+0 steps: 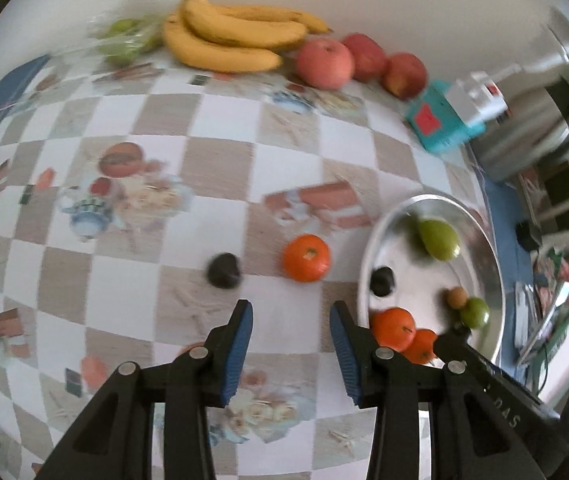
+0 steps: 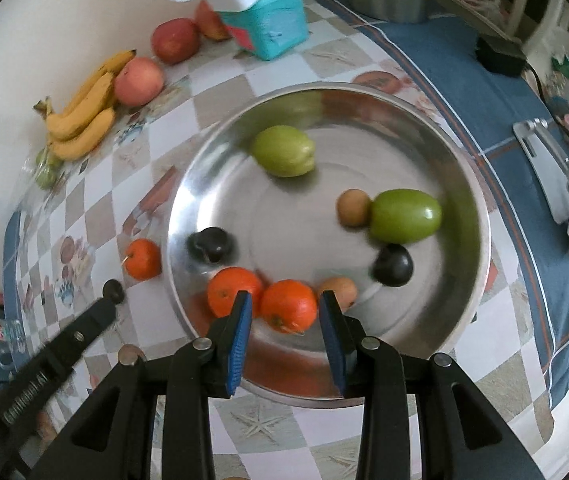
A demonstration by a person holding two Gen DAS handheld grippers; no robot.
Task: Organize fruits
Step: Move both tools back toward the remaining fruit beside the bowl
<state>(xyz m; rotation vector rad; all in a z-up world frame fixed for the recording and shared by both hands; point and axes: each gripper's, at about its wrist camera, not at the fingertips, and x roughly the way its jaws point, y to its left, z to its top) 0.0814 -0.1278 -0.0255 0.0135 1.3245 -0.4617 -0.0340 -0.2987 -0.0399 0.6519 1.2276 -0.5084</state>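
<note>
Both grippers, left gripper [image 1: 291, 322] and right gripper [image 2: 285, 312], stood narrowly parted, empty; the right hovered above the metal bowl [image 2: 472, 184] of fruit.

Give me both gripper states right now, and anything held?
Left gripper: jaws open, nothing between them, above the tablecloth.
Right gripper: jaws open, holding nothing, over the metal bowl with an orange showing between them.

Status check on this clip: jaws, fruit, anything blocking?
Left gripper and right gripper: jaws apart, both empty. Metal bowl holds most small fruit; one orange and one dark plum lie loose on the tablecloth. Nothing blocking.
</note>
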